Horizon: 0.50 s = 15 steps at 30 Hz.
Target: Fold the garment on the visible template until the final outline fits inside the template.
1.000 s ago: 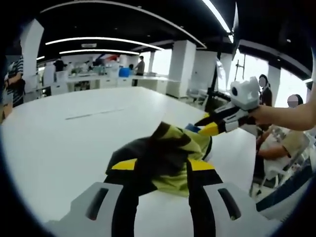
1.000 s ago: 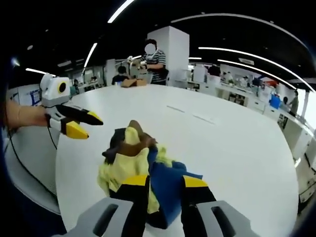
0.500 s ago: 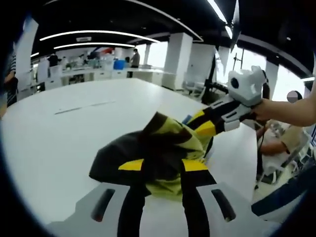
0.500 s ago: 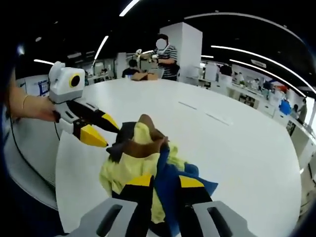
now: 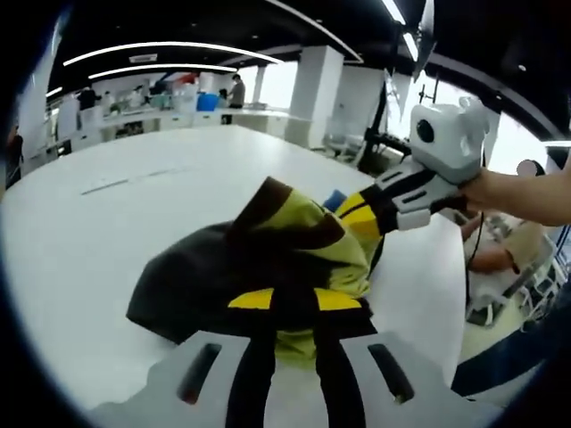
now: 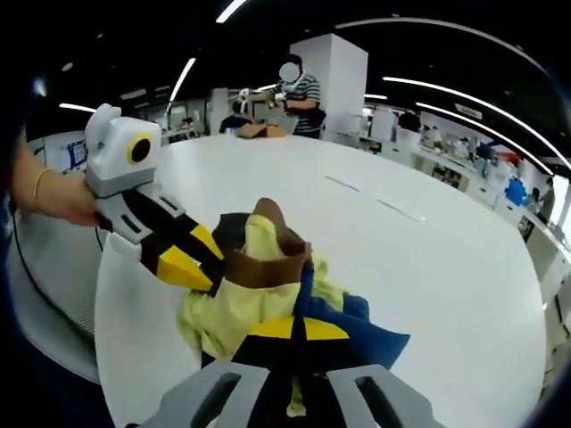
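My left gripper [image 5: 287, 303] is pinching the bunched yellow-and-black garment [image 5: 268, 259], my right gripper [image 6: 299, 332] clamped on its blue part [image 6: 361, 330]. It sits near the white table's [image 6: 428, 259] edge, loads of bare tabletop beyond. Right gripper view catches a striped-shirt person [image 6: 299, 98] far off.

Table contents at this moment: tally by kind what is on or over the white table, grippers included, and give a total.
Garment, bunched yellow, dark and blue cloth: 1
Grippers, each closed on the cloth: 2, left gripper and right gripper
White table: 1
Total: 4
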Tool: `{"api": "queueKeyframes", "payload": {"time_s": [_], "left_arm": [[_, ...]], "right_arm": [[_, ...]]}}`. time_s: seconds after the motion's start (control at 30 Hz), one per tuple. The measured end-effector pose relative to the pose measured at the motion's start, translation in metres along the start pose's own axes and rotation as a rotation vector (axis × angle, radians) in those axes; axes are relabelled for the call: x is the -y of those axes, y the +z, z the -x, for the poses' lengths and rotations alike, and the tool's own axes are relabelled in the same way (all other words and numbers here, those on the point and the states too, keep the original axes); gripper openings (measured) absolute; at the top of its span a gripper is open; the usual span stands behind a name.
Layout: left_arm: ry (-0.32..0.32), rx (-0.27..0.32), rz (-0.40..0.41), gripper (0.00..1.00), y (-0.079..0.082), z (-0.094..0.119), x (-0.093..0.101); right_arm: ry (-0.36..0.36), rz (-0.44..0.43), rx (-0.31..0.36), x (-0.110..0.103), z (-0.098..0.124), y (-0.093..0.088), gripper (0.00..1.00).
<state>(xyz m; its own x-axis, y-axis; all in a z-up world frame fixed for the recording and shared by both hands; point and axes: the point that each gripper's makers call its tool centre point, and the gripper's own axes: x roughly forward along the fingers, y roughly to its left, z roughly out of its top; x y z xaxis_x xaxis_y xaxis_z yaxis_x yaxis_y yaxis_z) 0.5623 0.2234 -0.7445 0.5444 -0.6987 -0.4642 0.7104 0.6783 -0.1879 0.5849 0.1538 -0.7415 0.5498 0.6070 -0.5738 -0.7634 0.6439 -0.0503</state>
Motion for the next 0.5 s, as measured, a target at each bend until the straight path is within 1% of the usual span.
{"api": "queueKeyframes", "payload": {"time_s": [0.03, 0.1, 0.27, 0.37, 0.5], "left_arm": [[0.000, 0.001, 0.000, 0.10, 0.000, 0.000, 0.000], [-0.006, 0.002, 0.003, 0.00, 0.000, 0.002, 0.001], [0.004, 0.008, -0.004, 0.00, 0.001, 0.006, 0.001], [0.013, 0.033, 0.004, 0.00, 0.006, 0.011, 0.000], [0.025, 0.061, 0.013, 0.00, 0.017, 0.021, 0.000]], "right_arm": [[-0.002, -0.008, 0.003, 0.000, 0.000, 0.000, 0.00], [-0.004, -0.018, 0.006, 0.000, 0.001, 0.001, 0.00], [-0.015, -0.017, 0.023, 0.001, 0.006, 0.005, 0.00], [-0.029, -0.012, 0.041, 0.004, 0.010, 0.010, 0.00], [-0.044, -0.015, 0.063, 0.008, 0.019, 0.016, 0.00]]}}
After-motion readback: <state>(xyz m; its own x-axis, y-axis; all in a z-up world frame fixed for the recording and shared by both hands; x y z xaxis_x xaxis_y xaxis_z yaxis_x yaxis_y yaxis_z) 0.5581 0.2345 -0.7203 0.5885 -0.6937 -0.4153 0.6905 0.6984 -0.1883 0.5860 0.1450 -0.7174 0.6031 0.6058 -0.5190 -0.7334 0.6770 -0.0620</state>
